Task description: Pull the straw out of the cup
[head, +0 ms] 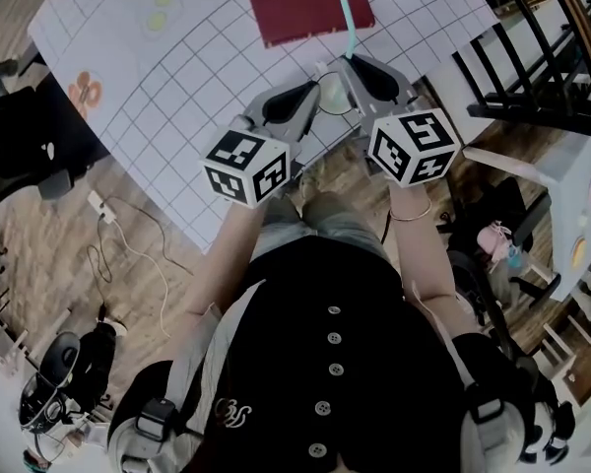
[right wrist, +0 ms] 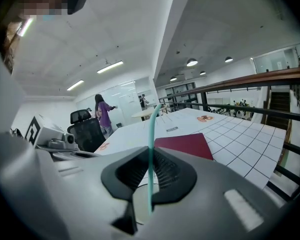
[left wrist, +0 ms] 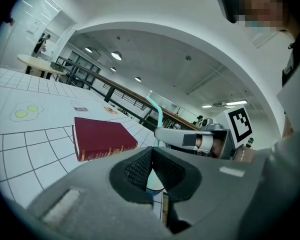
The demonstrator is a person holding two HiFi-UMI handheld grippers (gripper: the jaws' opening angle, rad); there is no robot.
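straw [right wrist: 151, 129] upright, tight within right claw [right wrist: 150, 160]; cup [left wrist: 154, 182] tight within left claw [left wrist: 152, 158]

The straw [right wrist: 150, 144] is thin and pale teal. It stands nearly upright with its bent top leaning over, pinched between the pads of the right tongs [right wrist: 150, 171], and its lower end hangs over the mouth of the cup [head: 333, 92]. The cup is pale, round and upright, clasped in the left tongs [left wrist: 152, 166] at the bench's [head: 177, 116] near edge.
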